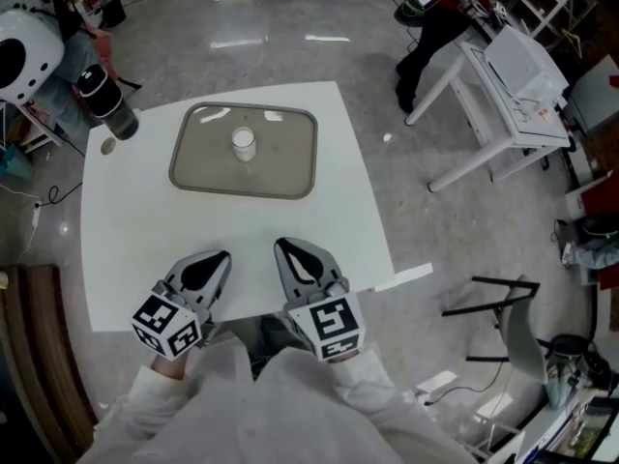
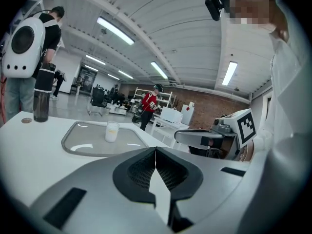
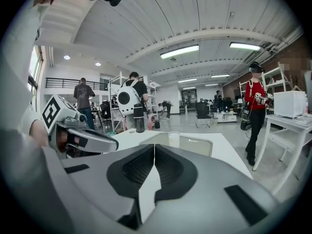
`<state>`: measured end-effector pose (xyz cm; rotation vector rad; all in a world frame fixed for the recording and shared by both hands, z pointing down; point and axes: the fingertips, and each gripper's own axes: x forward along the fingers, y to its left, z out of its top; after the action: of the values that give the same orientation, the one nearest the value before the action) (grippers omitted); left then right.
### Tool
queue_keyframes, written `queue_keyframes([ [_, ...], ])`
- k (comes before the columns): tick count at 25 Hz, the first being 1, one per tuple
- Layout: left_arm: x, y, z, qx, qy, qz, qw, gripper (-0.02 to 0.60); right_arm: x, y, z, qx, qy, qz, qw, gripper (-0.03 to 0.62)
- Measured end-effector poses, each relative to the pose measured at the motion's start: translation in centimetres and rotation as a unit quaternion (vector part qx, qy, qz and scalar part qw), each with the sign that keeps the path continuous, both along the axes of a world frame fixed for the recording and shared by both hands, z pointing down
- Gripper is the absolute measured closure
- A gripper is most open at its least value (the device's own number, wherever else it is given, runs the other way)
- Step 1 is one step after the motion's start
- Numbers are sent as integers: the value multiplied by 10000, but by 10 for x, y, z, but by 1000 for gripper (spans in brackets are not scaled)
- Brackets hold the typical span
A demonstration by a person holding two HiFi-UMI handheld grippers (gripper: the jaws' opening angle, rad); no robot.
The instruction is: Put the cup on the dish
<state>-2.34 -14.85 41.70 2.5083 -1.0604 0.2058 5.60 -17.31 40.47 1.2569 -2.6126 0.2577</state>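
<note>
A small white cup (image 1: 243, 144) stands upright in the middle of the grey rectangular dish (image 1: 290, 177) on the far half of the white table (image 1: 126, 249). Both grippers sit low over the table's near edge, well short of the dish. My left gripper (image 1: 223, 256) is shut with nothing in it. My right gripper (image 1: 281, 246) is shut and empty too. The left gripper view has the cup (image 2: 112, 131) on the dish (image 2: 78, 140) ahead to the left, and its jaws (image 2: 155, 151) meet. From the right gripper view the cup (image 3: 174, 139) shows just past the closed jaw tips (image 3: 154, 146).
A dark bottle (image 1: 108, 104) stands at the table's far left corner beside a round lid (image 1: 107, 147). A person with a white backpack (image 1: 21, 51) stands there. To the right are a white side table (image 1: 513, 95), a person in red (image 1: 445, 8) and a fallen chair (image 1: 503, 317).
</note>
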Motion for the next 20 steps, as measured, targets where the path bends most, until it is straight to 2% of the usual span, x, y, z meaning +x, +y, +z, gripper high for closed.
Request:
queue_keyframes([
  [7, -1, 9, -12, 130, 35, 181, 9997, 572, -18, 21, -14, 82, 156, -318, 9993, 577],
  [13, -12, 21, -15, -31, 116, 149, 9998, 572, -28, 37, -10, -165, 169, -227, 9995, 580],
  [20, -9, 27, -21, 20, 119, 320, 9994, 572, -36, 46, -19, -82, 151, -294, 9994, 580],
])
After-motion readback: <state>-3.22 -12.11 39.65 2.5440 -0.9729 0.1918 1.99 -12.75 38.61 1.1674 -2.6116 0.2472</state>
